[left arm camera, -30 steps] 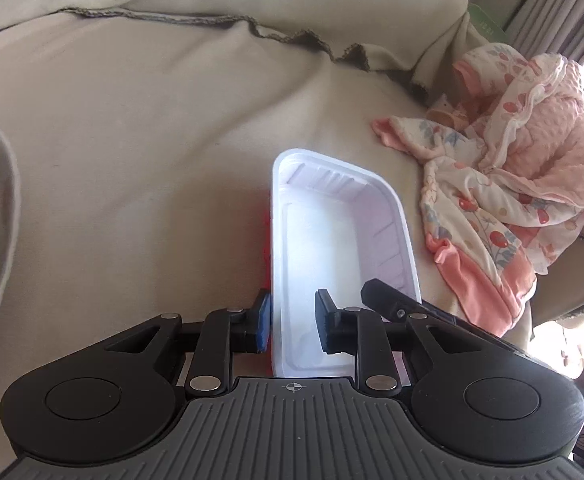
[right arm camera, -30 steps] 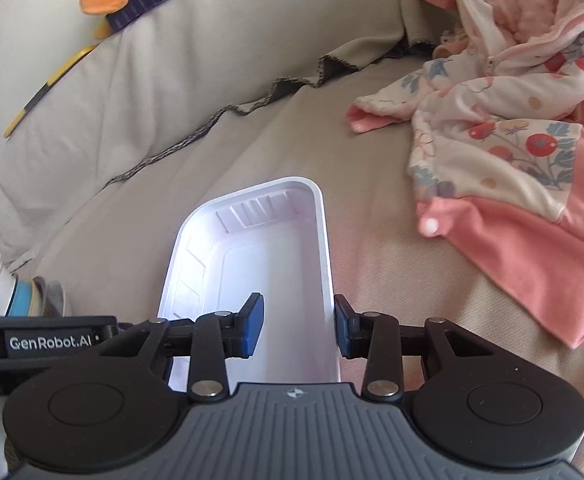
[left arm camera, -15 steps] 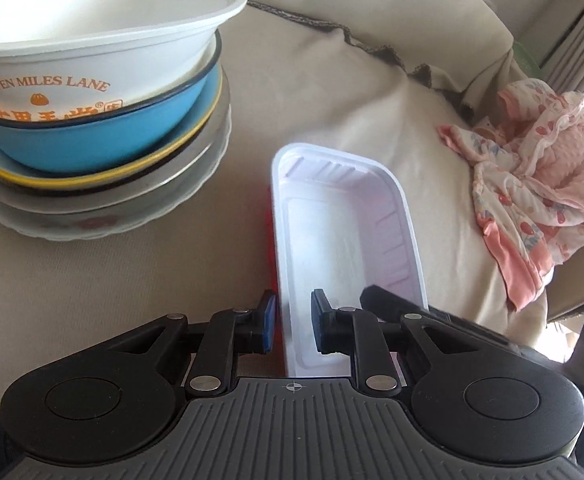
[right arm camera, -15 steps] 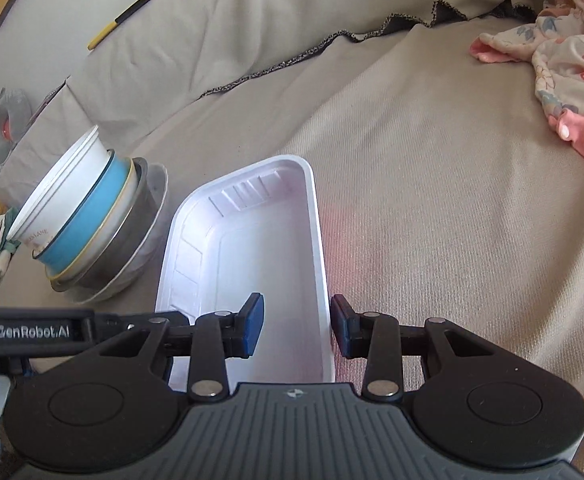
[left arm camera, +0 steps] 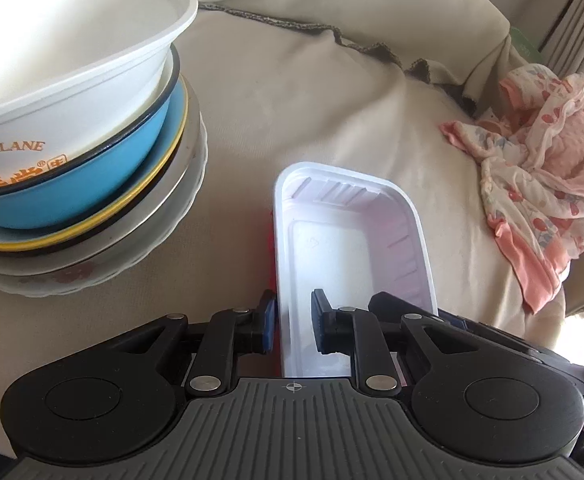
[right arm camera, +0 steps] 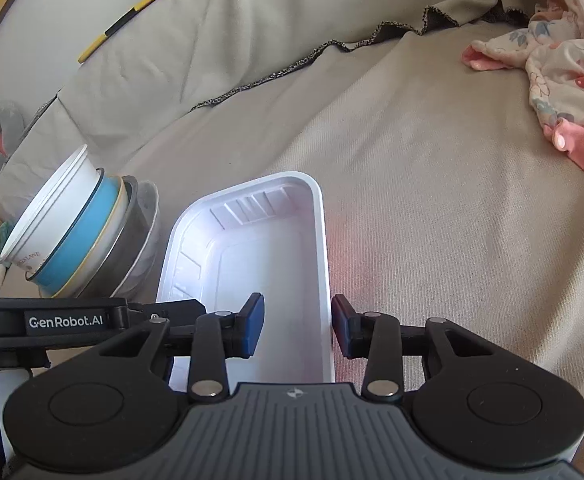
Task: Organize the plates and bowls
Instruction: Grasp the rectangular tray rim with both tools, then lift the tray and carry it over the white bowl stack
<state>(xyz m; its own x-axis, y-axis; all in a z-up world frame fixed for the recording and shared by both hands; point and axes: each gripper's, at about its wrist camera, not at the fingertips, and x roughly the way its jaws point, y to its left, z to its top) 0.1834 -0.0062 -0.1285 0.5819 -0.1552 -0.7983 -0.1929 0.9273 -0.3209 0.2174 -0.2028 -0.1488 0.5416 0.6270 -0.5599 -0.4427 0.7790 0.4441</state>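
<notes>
A white rectangular plastic tray (left arm camera: 351, 240) is held between both grippers above the beige sofa cover. My left gripper (left arm camera: 292, 322) is shut on the tray's left wall. My right gripper (right arm camera: 296, 322) straddles the right wall of the tray (right arm camera: 252, 256); its outer finger stands a little off the wall. A stack of dishes (left arm camera: 80, 160) sits to the left: a white printed bowl on a blue bowl, on yellow-rimmed, grey and white plates. The stack also shows in the right wrist view (right arm camera: 80, 232). Something red shows under the tray's left edge.
A pink flowered garment (left arm camera: 539, 192) lies crumpled at the right on the sofa; it also shows in the right wrist view (right arm camera: 563, 60). The sofa backrest (right arm camera: 252, 20) rises behind. Bare cushion (right arm camera: 451, 200) lies between the tray and the garment.
Both grippers have carried the tray leftward, away from the pink garment. The dish stack has come into view and now stands close on the tray's left.
</notes>
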